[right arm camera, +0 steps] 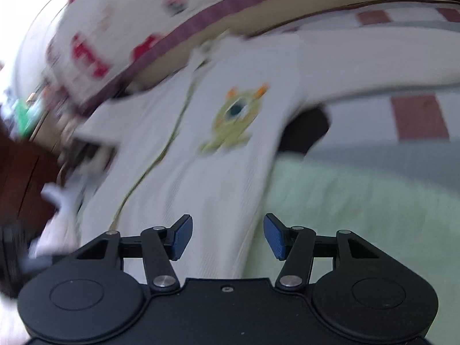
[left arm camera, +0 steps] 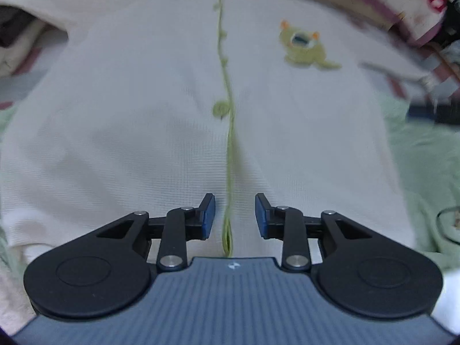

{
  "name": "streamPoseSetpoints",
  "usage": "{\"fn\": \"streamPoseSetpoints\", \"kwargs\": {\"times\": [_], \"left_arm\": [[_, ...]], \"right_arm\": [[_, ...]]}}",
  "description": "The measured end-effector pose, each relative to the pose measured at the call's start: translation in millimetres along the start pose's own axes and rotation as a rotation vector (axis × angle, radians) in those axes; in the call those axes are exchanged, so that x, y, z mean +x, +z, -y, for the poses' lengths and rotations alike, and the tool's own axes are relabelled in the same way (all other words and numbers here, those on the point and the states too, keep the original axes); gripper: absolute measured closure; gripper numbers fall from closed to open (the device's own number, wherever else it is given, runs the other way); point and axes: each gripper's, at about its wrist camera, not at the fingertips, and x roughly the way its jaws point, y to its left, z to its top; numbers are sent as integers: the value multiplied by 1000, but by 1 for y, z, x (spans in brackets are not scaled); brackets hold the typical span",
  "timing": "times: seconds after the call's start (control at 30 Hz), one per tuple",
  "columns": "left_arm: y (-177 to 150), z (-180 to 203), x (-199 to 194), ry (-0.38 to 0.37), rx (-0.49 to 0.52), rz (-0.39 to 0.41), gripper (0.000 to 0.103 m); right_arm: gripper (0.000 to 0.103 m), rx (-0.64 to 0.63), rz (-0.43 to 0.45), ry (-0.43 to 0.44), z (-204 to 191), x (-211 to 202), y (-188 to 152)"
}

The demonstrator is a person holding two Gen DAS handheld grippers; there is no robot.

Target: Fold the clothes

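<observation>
A cream knitted cardigan (left arm camera: 149,120) lies spread flat on pale green bedding, front up. A green trim line (left arm camera: 228,132) runs down its middle, and a small green monster patch (left arm camera: 302,47) sits on one chest side. My left gripper (left arm camera: 235,215) hovers over the lower hem, straddling the trim line; its jaws stand apart with nothing pinched. In the right wrist view the cardigan (right arm camera: 201,172) and its patch (right arm camera: 235,115) are motion-blurred. My right gripper (right arm camera: 228,237) stands wide open over the garment's side edge, holding nothing.
Pale green sheet (right arm camera: 359,201) lies to the right of the cardigan. A pillow with red print and a maroon border (right arm camera: 120,46) sits behind it. Checked red-and-white bedding (right arm camera: 417,115) lies farther right. Dark wooden furniture (right arm camera: 20,178) is at the left.
</observation>
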Motion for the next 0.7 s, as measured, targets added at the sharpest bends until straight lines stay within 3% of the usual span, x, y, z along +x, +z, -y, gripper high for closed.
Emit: {"fn": "streamPoseSetpoints", "kwargs": {"times": [0.07,0.2,0.3,0.4,0.53,0.63,0.7], "left_arm": [[5,1,16,56,-18,-28,74],[3,-4,21,68,-59,-14,72],[0,-17,18,80,-134,6,71],[-4,-24,17,74,-155,15,71],[-8,-24,22,85,-156,8,69],[-9,-23,25,90,-161,10,66],[-10,-25,26,87,-170,10,65]], "right_arm": [[43,27,30,-50,8,17,26],[43,145,38,-91,27,51,57],[43,167,-15,-167,29,75,58],[45,141,61,-167,24,79,56],[44,243,176,-130,37,83,67],[44,211,201,-182,26,92,80],[76,101,199,-210,14,97,86]]}}
